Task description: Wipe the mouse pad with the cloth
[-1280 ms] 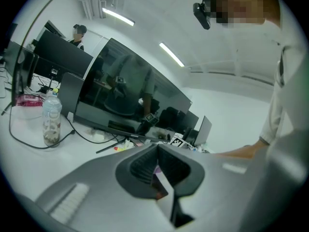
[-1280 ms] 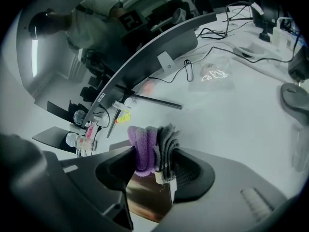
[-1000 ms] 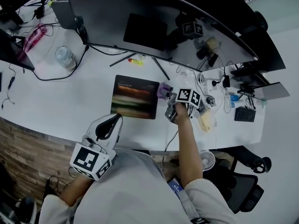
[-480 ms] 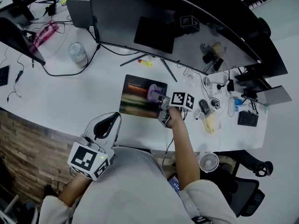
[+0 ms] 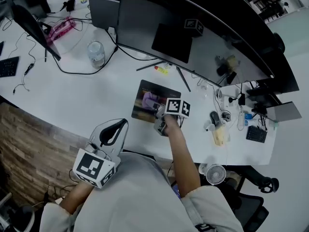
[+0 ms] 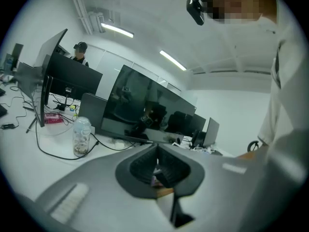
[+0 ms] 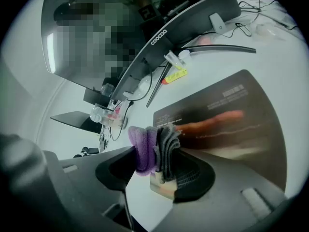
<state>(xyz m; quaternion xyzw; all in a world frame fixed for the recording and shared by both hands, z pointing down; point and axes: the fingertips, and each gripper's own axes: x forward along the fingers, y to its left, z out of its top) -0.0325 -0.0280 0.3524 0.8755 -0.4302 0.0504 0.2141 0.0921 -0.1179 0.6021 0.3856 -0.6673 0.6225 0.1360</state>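
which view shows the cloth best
The right gripper view: the purple-and-grey cloth fills the frame's middle, pinched between the right gripper's tongs at the mouse pad. The head view shows only a small purple patch on the pad. The left gripper view does not show it clearly.

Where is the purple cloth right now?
In the head view, the purple cloth is pinched in the right gripper, right of middle on the desk. It is over the dark mouse pad, in front of the curved monitor.

Pale grey short-sleeved shirt.
Grey left gripper and right gripper, each carrying a black-and-white marker cube.
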